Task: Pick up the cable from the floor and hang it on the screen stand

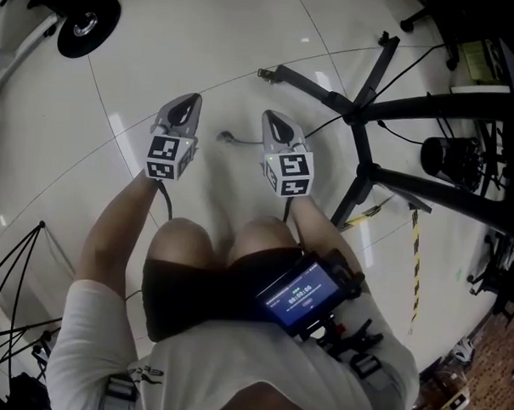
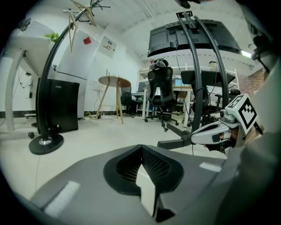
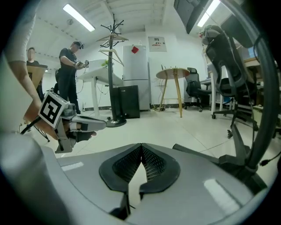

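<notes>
A thin dark cable lies on the pale floor, its plug end (image 1: pixel 225 137) between my two grippers; it runs right toward the black screen stand (image 1: pixel 364 120). My left gripper (image 1: pixel 190 98) hovers just left of the plug end, jaws shut and empty. My right gripper (image 1: pixel 273 116) is just right of it, also shut with nothing held. In the left gripper view the shut left gripper (image 2: pixel 141 151) faces the stand's posts (image 2: pixel 196 83) and the screen (image 2: pixel 189 37). The right gripper view shows the shut right gripper (image 3: pixel 140 151); the cable is hidden there.
The stand's black legs (image 1: pixel 313 86) spread across the floor on the right. A round black base (image 1: pixel 88 24) sits far left, tripod legs (image 1: pixel 17 257) near left, striped tape (image 1: pixel 415 249) right. Office chair (image 2: pixel 160 88), round table (image 2: pixel 115 81) and a standing person (image 3: pixel 70 66) are farther off.
</notes>
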The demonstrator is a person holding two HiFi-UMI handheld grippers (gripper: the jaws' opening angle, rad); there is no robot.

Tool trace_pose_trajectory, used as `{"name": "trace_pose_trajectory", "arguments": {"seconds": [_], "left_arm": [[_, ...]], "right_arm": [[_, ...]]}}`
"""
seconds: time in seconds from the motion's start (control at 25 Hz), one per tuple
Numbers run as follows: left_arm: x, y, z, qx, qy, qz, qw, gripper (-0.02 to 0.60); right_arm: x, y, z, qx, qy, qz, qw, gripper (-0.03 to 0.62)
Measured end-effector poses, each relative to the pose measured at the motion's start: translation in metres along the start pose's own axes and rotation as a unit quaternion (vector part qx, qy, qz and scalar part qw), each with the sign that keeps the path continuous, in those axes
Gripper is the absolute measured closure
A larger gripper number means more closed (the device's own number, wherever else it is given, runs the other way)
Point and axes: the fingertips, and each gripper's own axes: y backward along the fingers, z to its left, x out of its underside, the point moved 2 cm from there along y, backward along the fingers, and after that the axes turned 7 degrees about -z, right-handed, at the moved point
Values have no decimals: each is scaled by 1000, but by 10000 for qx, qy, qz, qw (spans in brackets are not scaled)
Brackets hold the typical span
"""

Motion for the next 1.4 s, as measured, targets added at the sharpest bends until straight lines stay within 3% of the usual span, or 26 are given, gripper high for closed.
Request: {"name": "trace_pose_trajectory", "arguments": {"seconds": [0.12, 0.4, 0.6, 0.8, 0.92, 1.04, 1.12, 1.4], "left_arm": [[22, 0, -6, 159, -34, 172, 9997, 578], [73, 10, -11, 365, -38, 589, 9976, 578], [94, 25, -5, 291, 69, 726, 9969, 578], [104, 36, 2, 209, 123, 793, 9966, 578], [105, 41, 5, 144, 166, 804, 9965, 578], [104, 44, 6, 127, 167, 801, 9966, 578], [102, 44, 7, 113, 163, 791, 9967, 578], [85, 37, 8, 110, 110, 664, 9977, 578]], "right_arm": [[30, -8, 15, -257, 10, 256, 9993, 577], [103, -28, 44, -821, 342, 1065, 9903, 497], [152, -39, 66, -1288, 771, 1814, 9719, 448], [182, -47, 71, -1386, 1188, 2366, 9543, 430], [192, -50, 72, -1349, 1377, 2562, 9472, 441], [197, -51, 72, -1265, 1591, 2642, 9428, 519], [197, -51, 74, -1272, 1699, 2646, 9407, 533], [168, -53, 66, -1124, 1617, 2298, 9531, 540]]}}
